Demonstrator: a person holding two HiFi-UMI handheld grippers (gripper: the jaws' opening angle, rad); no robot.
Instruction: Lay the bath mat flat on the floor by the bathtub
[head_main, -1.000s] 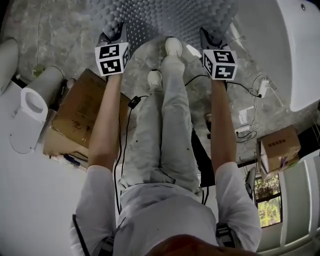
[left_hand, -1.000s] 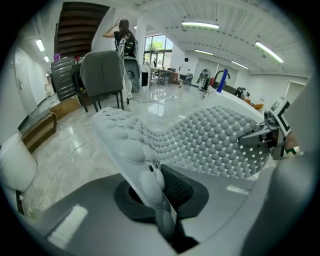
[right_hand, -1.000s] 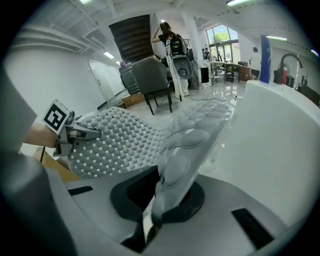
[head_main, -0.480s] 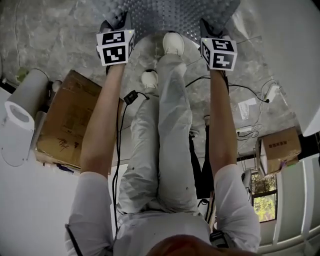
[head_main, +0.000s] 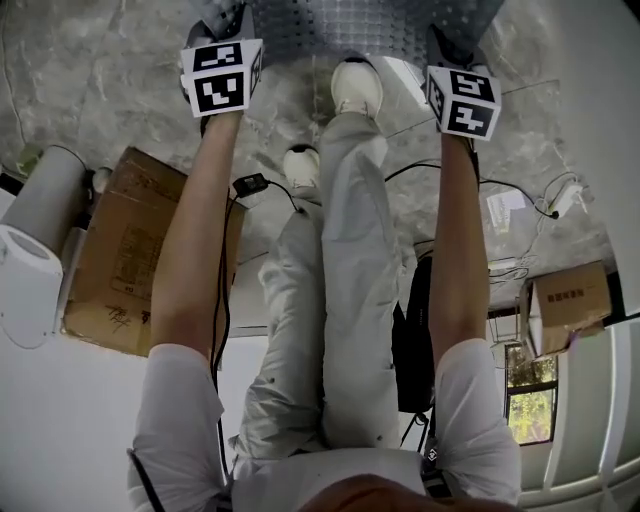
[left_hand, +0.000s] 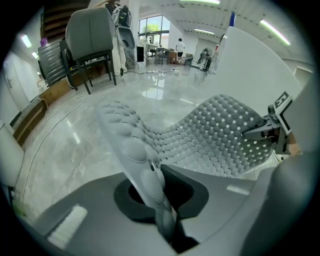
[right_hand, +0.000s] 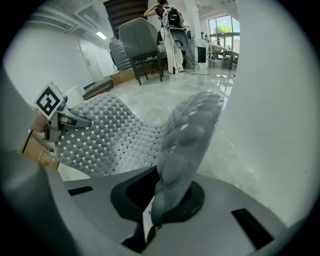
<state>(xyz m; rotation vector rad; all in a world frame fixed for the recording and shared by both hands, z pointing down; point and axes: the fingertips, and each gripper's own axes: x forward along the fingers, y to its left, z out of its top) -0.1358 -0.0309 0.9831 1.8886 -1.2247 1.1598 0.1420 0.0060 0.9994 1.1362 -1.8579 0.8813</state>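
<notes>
The grey bath mat (head_main: 350, 25), bumpy and full of small holes, hangs between my two grippers over the marble floor, just ahead of the person's shoes (head_main: 355, 85). My left gripper (head_main: 225, 22) is shut on the mat's left corner, and the left gripper view shows the mat's edge (left_hand: 150, 170) pinched in the jaws. On the opposite corner my right gripper (head_main: 450, 45) is shut, with the mat's edge (right_hand: 182, 145) running out of its jaws. The mat (left_hand: 220, 135) sags in a curve between them. The white bathtub (head_main: 600, 90) stands to the right.
A flat cardboard box (head_main: 130, 250) and a white toilet (head_main: 25, 285) lie at the left. Cables and a power strip (head_main: 525, 205) and a small box (head_main: 565, 305) are at the right. Grey chairs (left_hand: 90, 35) stand farther off across the floor.
Both grippers have sunk towards the floor with the mat held between them, moving up the head view. The arms are stretched further down and less of the mat shows at the top.
</notes>
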